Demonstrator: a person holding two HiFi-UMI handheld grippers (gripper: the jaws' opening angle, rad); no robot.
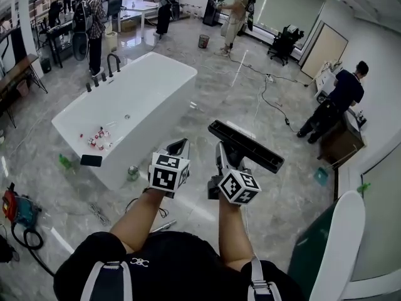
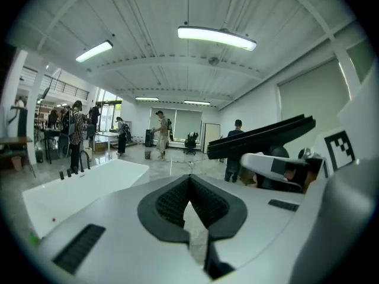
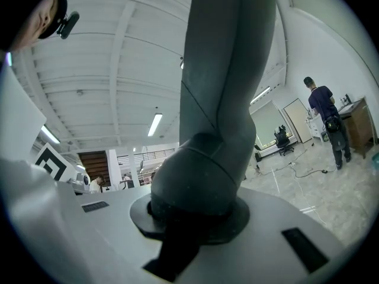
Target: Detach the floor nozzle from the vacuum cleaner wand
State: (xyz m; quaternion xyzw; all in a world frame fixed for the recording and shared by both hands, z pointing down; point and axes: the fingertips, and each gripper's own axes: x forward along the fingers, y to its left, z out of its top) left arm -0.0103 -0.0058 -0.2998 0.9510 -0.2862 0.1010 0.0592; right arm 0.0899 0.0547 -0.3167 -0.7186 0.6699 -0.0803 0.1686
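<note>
my right tool is clamped on the grey neck of the floor nozzle and holds it up in the air above the floor. the nozzle's black head lies crosswise just beyond the jaws. my left tool is closed on nothing, jaws pressed together, raised just beside the right one. i see no wand joined to the neck, so i judge the detaching done. the next move calls for a bare patch of floor: lower the nozzle flat, and release the right jaws only once it rests.
</note>
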